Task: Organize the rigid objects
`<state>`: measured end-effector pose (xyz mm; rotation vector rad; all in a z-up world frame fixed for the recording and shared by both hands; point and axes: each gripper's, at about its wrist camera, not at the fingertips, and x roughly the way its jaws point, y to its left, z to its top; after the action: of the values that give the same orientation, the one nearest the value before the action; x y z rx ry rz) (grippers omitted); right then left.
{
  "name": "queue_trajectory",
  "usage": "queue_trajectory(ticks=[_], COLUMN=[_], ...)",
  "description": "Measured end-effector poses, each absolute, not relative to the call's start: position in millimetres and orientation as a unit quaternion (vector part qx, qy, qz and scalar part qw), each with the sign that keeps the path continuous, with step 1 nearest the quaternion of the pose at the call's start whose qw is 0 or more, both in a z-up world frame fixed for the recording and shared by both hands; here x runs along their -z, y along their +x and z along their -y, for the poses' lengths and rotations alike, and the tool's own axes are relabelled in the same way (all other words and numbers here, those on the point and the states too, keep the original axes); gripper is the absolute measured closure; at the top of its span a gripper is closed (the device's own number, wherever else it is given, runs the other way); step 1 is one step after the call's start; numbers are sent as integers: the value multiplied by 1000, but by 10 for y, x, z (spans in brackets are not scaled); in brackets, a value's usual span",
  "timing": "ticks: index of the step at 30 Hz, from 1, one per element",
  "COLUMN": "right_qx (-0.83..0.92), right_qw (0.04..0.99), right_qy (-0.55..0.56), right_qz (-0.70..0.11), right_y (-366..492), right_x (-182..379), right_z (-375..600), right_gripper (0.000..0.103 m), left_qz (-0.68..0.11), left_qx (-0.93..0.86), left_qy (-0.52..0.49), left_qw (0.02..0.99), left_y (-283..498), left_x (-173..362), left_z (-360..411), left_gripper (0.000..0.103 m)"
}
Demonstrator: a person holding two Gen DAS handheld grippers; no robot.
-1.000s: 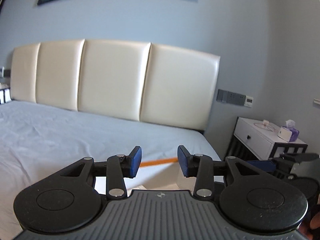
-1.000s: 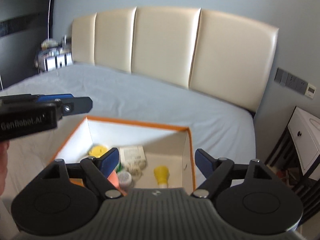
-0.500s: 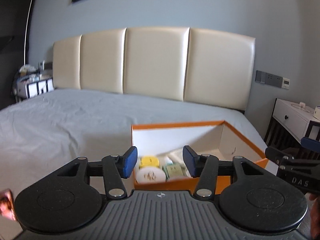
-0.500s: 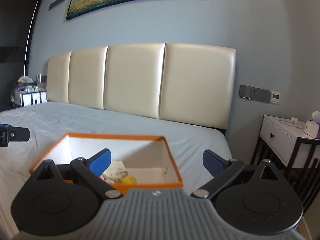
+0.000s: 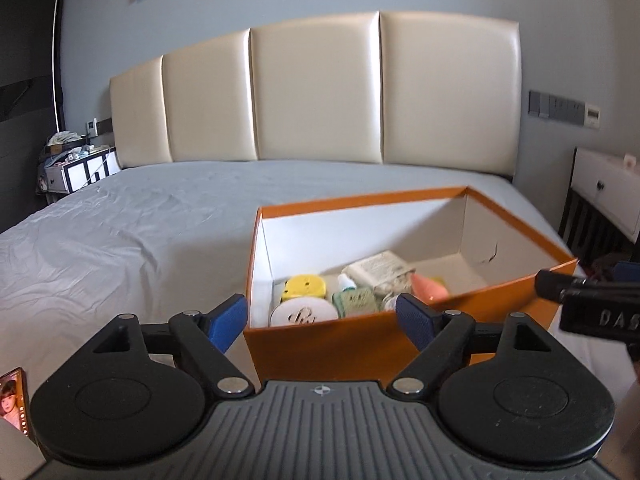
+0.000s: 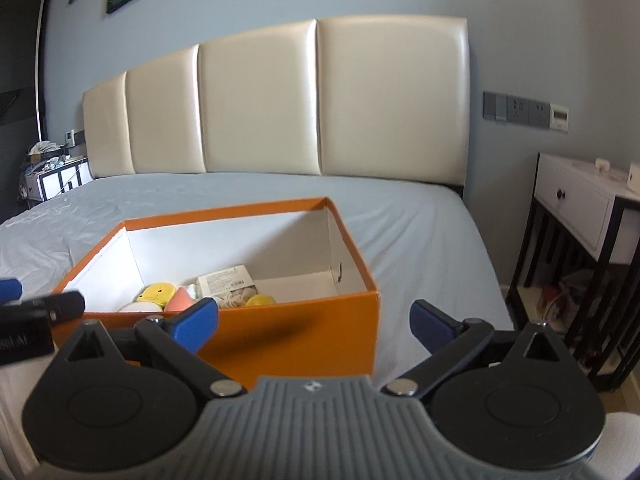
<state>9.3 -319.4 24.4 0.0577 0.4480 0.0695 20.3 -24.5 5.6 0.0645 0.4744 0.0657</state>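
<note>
A: Left wrist view first. What's there?

B: Left gripper (image 5: pixel 321 322), black arms with blue pads, jaws spread wide, just been opening, nothing held. The near left corner of the open orange cardboard box (image 5: pixel 352 346) sits between the pads, no contact. Box is on the bed with the pale grey sheet (image 5: pixel 132 220), toward its right side.

A: Contents?

B: Piled at the box's near end: round white compact with a script logo (image 5: pixel 303 314), yellow rounded case (image 5: pixel 305 287), green patterned packet (image 5: pixel 355 301), printed white carton (image 5: pixel 380 269), peach-pink bottle (image 5: pixel 430 287). Far end of the box bare white. Right gripper's black body pokes in at the right edge.

A: Anything else?

B: Cream padded headboard (image 5: pixel 320 88) behind, white bedside drawer unit (image 5: pixel 608 192) right, a small photo card (image 5: pixel 14 398) at bottom left.

A: Right wrist view.

B: Right gripper (image 6: pixel 314 326), jaws fully apart, have just been opening, empty. Box's near right corner lies between the pads; left pad overlaps the front wall, right pad is over the sheet. Contact: can't tell. Same objects visible inside, plus a yellow rounded item (image 6: pixel 260 300) by the front wall. Left gripper's tip at far left edge.
</note>
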Motion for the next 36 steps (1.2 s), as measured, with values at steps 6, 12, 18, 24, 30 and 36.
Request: queue_trajectory(ticks=[6, 12, 18, 24, 30, 36], right_qx=[-16, -18, -18, -18, -18, -17], right_qw=[962, 962, 963, 963, 963, 963], right_qy=[66, 55, 44, 38, 37, 37], right_qz=[-266, -266, -264, -266, -266, -266], right_y=[230, 244, 232, 215, 211, 198], right_x=[-147, -136, -145, -140, -138, -141], right_z=[3285, 3249, 3219, 3195, 3190, 3183], right_gripper=[3, 3, 3, 3, 3, 3], left_qz=[-276, -285, -280, -280, -283, -285], left_qx=[-41, -46, -42, -39, -39, -40], left_qy=[21, -1, -6, -8, -6, -7], left_qw=[960, 957, 959, 959, 958, 958], left_y=[284, 276, 251, 252, 252, 261], left_x=[42, 42, 21, 11, 17, 22], left_z=[216, 132, 116, 118, 131, 130], left_gripper=[5, 5, 5, 5, 5, 5])
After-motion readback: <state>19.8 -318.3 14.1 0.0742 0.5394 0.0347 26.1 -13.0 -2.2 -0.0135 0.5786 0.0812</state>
